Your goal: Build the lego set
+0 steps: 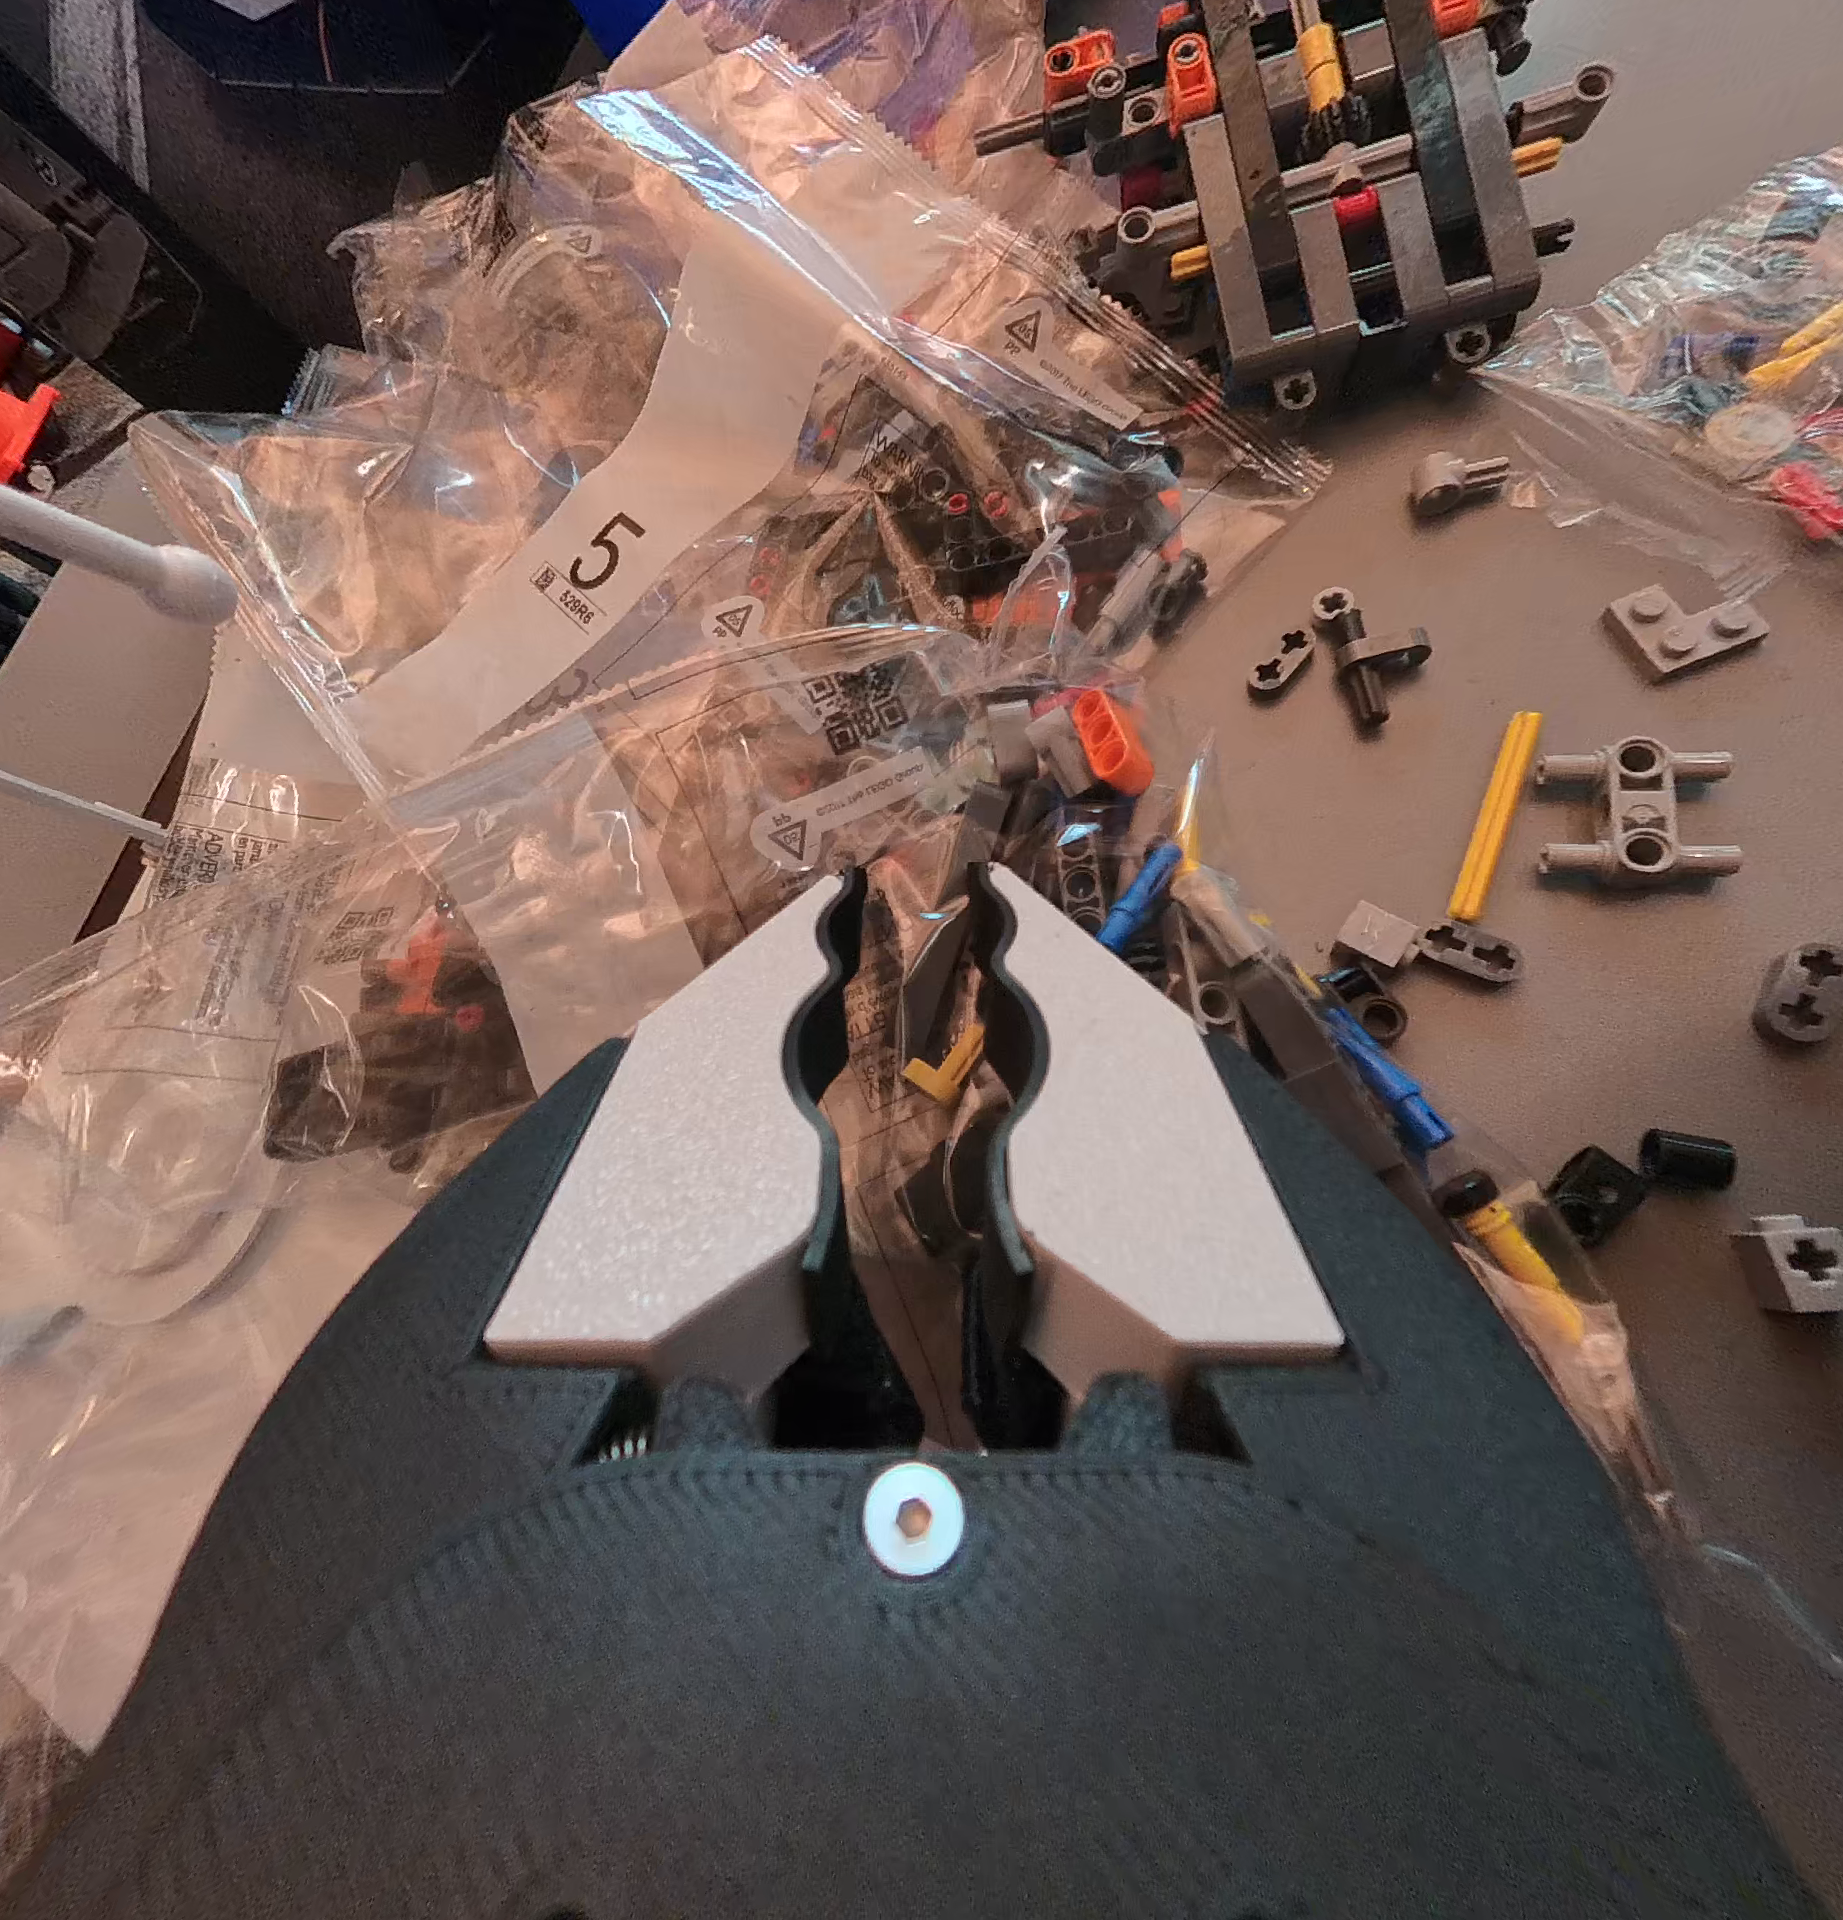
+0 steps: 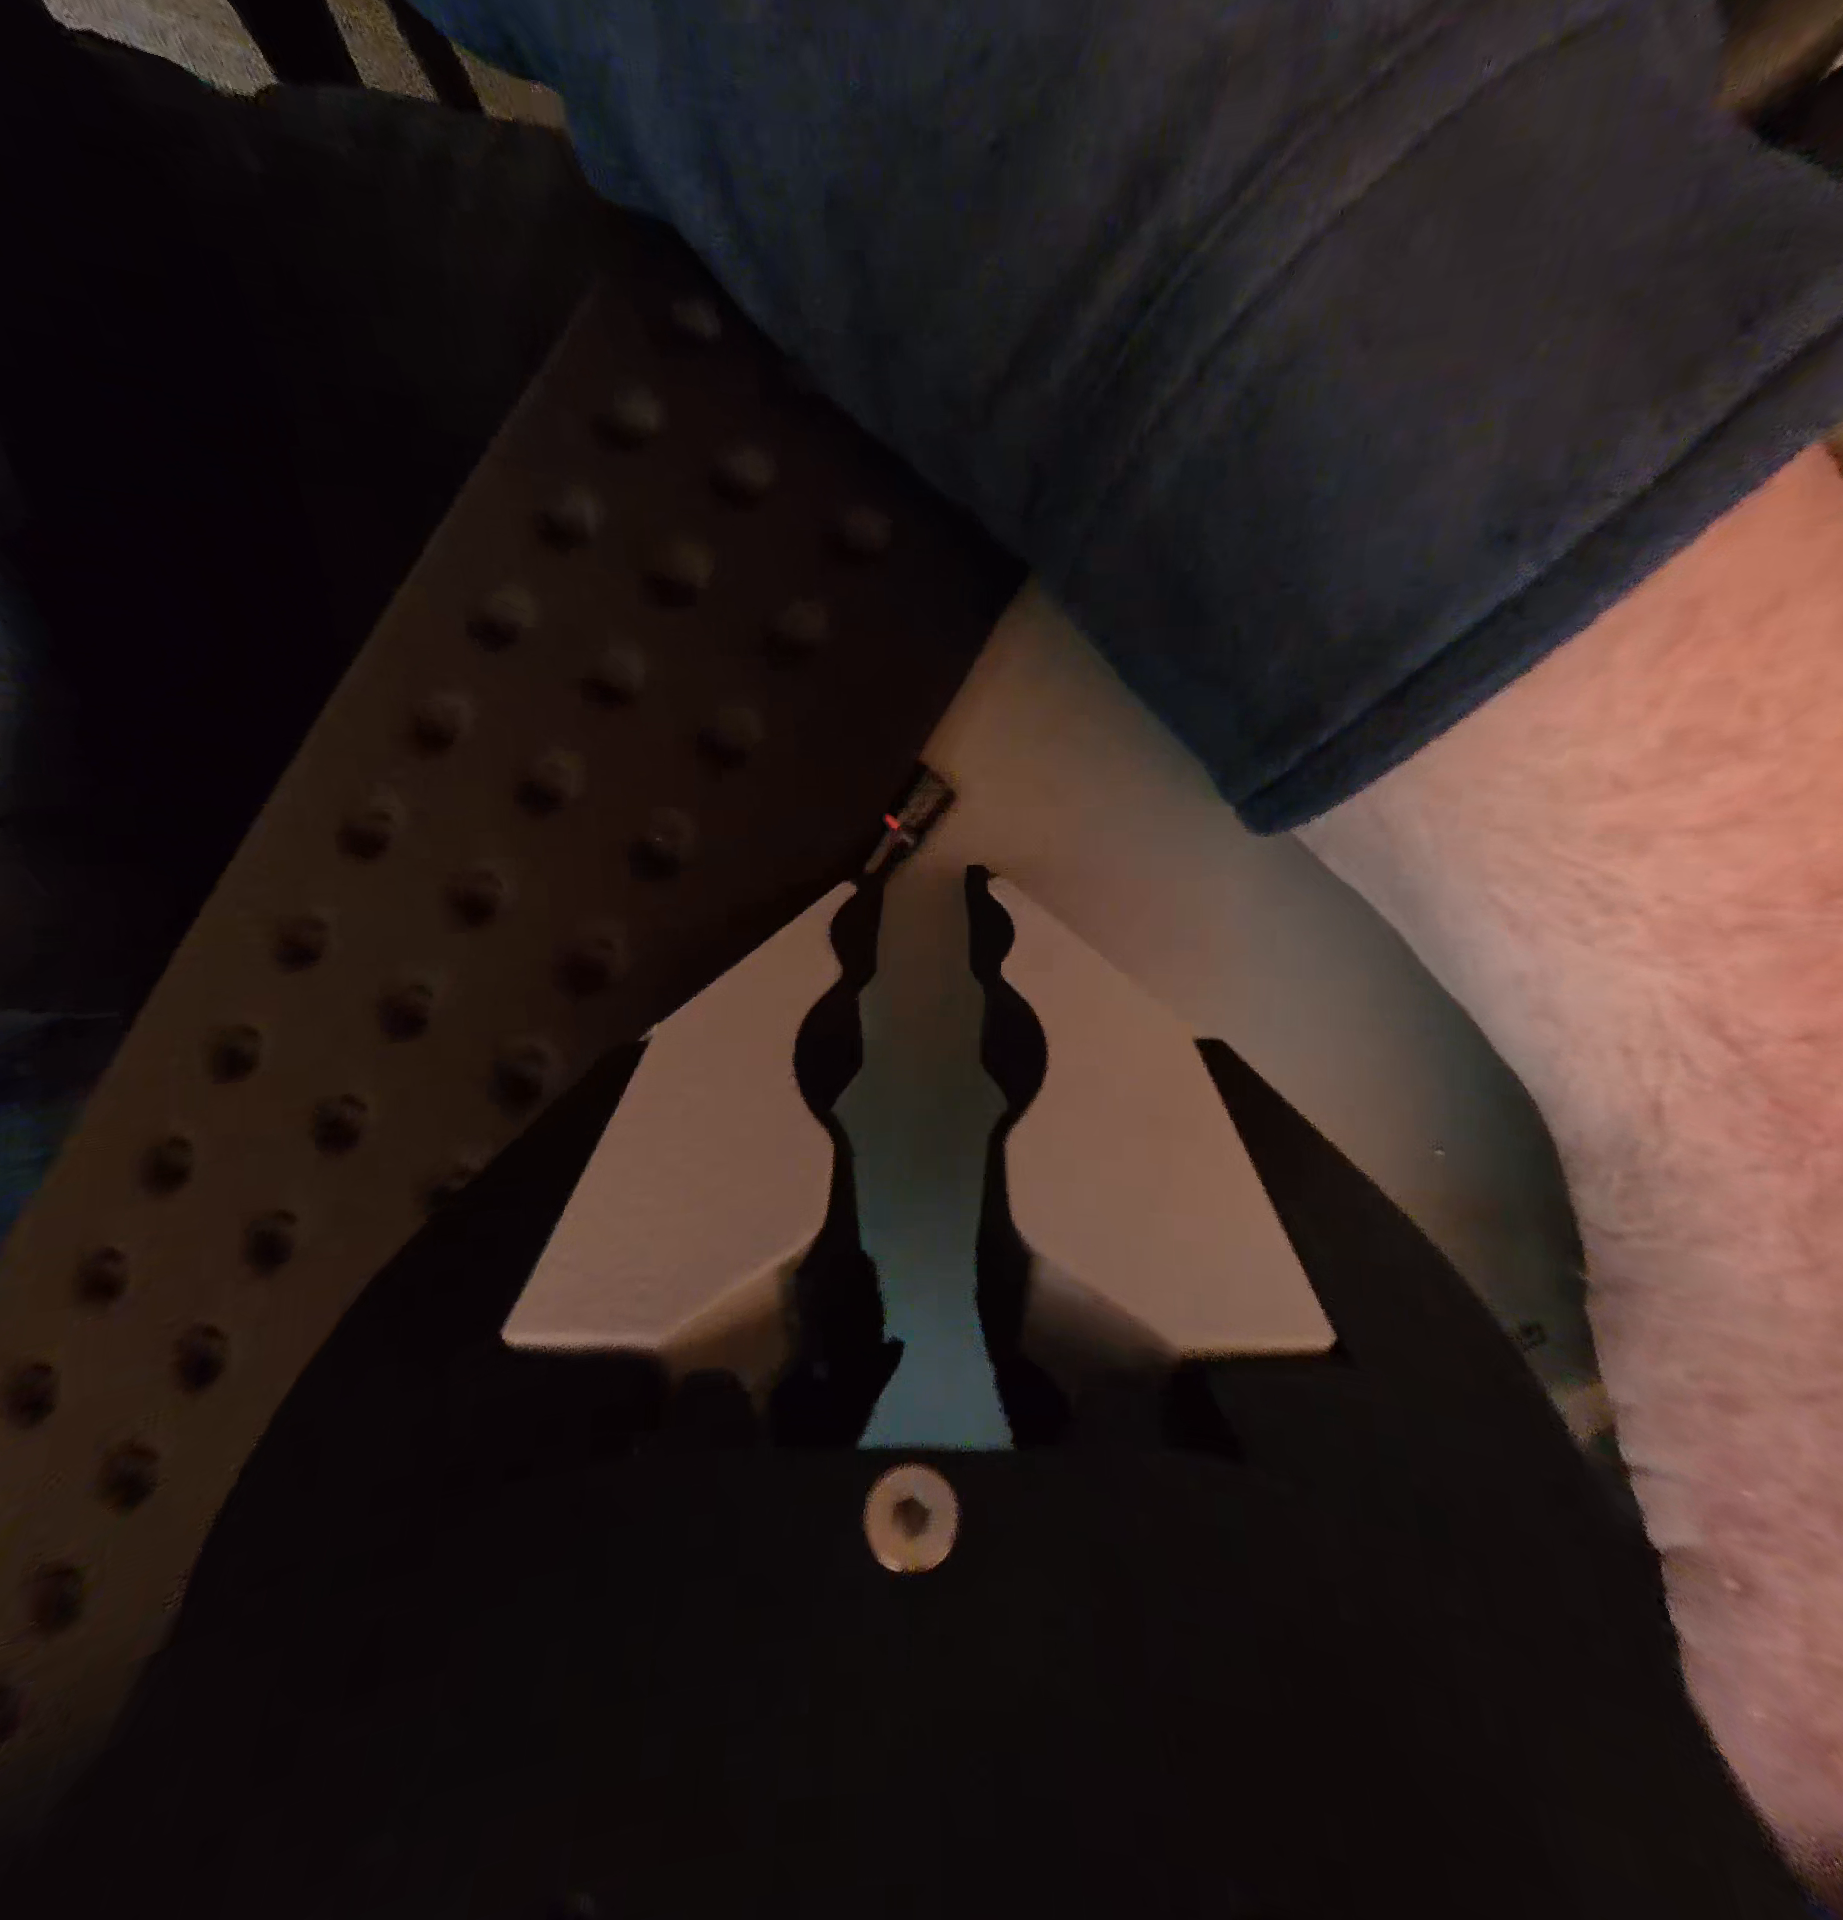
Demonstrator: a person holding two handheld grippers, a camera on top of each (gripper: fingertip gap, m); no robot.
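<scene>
My left gripper (image 1: 919, 878) hovers over a pile of clear plastic bags (image 1: 605, 551) of Lego parts, its jaws a narrow gap apart with nothing between them. The part-built grey Technic assembly (image 1: 1343, 187) stands at the far right of the table. Loose parts lie to the right: a yellow axle (image 1: 1493, 816), a grey double connector (image 1: 1634, 805) and a grey L-shaped plate (image 1: 1681, 629). My right gripper (image 2: 922, 883) is off the table and points at a person's leg (image 2: 1623, 1039). It is slightly open and empty.
Another bag of parts (image 1: 1748, 343) lies at the right edge of the table. Small grey and black pieces (image 1: 1805, 1262) are scattered at the near right. A dark studded panel (image 2: 481, 831) runs along the left of my right gripper, under blue shorts (image 2: 1208, 364). Tip to tip, the grippers are about 25 cm apart. Measured from the fingertips, the yellow axle (image 1: 1493, 816) is 9 cm or so from the left gripper and 20 cm from the right. My left gripper is the nearer one to the grey double connector (image 1: 1634, 805): about 10 cm, against 20 cm.
</scene>
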